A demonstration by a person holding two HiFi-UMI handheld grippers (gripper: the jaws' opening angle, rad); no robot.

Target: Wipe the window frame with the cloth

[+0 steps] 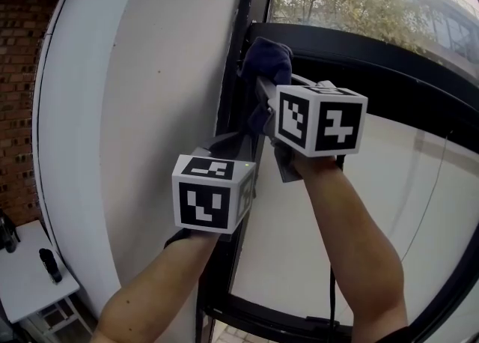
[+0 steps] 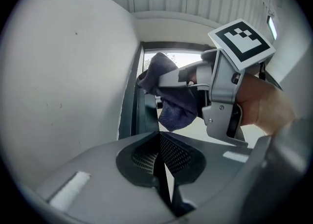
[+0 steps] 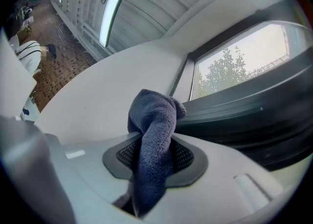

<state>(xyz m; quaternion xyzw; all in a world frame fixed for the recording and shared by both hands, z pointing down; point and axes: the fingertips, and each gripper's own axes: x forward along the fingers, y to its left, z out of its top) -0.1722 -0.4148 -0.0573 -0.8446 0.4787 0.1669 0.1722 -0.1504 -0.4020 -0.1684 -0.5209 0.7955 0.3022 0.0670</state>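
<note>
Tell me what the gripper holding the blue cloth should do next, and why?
Probably press the cloth against the black window frame and slide it along. The right gripper is shut on the cloth, bunched right by the frame's upper corner; I can't tell if it touches. The left gripper is shut and empty, lower down.

Grey left claw (image 2: 157, 139), right claw (image 3: 152, 142), ribbed black pads (image 2: 176, 155), marker cubes (image 1: 213, 193), perhaps dark wristband (image 1: 179, 237).
</note>
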